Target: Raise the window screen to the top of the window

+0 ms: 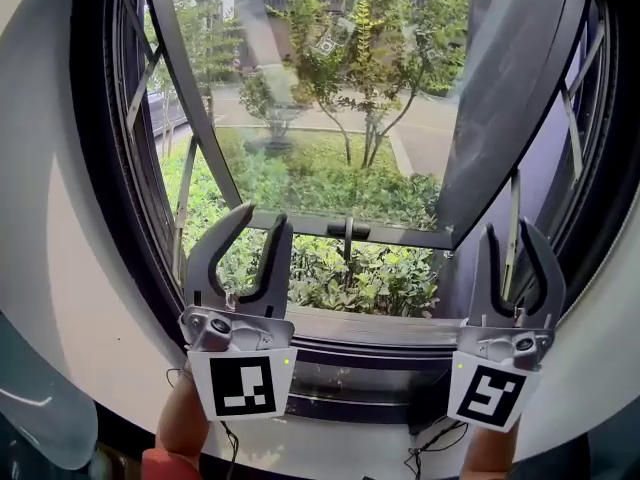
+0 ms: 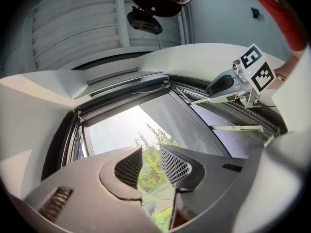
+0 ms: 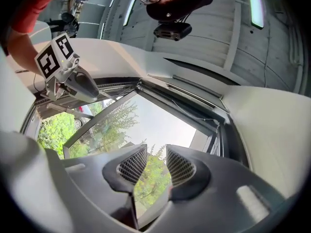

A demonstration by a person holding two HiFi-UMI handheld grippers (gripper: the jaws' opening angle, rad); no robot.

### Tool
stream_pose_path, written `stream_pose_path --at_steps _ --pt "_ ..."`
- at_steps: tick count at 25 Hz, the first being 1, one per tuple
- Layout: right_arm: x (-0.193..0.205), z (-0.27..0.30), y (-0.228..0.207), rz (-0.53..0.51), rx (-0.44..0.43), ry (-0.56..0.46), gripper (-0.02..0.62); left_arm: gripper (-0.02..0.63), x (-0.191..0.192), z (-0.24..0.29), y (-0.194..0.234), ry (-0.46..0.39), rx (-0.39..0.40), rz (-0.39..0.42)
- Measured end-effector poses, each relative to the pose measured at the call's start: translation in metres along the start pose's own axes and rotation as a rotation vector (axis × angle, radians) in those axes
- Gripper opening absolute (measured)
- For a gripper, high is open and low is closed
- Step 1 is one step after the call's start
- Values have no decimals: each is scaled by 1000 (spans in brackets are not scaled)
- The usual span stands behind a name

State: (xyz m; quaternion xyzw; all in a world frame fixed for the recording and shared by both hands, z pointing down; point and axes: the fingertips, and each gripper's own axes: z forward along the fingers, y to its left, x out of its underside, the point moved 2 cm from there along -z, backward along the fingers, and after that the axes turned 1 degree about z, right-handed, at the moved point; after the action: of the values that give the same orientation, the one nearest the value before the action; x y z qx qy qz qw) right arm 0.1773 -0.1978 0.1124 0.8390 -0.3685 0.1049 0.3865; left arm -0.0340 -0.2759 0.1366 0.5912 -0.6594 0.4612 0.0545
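Two black plastic tongs, left gripper (image 1: 262, 218) and right gripper (image 1: 508, 230), both gape empty near the bottom of the dark curved window frame (image 1: 100, 168). Grey roll-up window screen (image 2: 121, 84) seems gathered along the frame's top. Its mesh is likely light and flimsy, so grip its stiff bar evenly.

Window screen (image 2: 121, 97) sits raised (a dark bar) along the window's top.

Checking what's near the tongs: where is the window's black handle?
In the head view, the handle sits centre-frame on the open sash's bottom rail, between the left tongs and right tongs.
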Motion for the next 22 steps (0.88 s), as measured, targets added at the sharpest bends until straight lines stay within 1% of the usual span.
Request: stream_pose_path --at_steps 5,9,12,17,20,22 --pt "31 -29 30 138 -49 65 118 98 44 -25 -26 92 21 -109" --pt "55 -50 58 208 -74 119 118 98 85 -44 -48 201 61 -200" --pt "77 -67 82 250 -110 179 118 98 112 -60 -62 272 73 -262" --pt "111 -101 114 332 -158 294 118 98 140 -85 -84 336 67 -330" --pt "123 -122 133 413 -174 349 118 98 156 -101 -97 384 71 -371" --pt "128 -136 147 447 -195 384 118 97 164 -110 -105 403 68 -406"
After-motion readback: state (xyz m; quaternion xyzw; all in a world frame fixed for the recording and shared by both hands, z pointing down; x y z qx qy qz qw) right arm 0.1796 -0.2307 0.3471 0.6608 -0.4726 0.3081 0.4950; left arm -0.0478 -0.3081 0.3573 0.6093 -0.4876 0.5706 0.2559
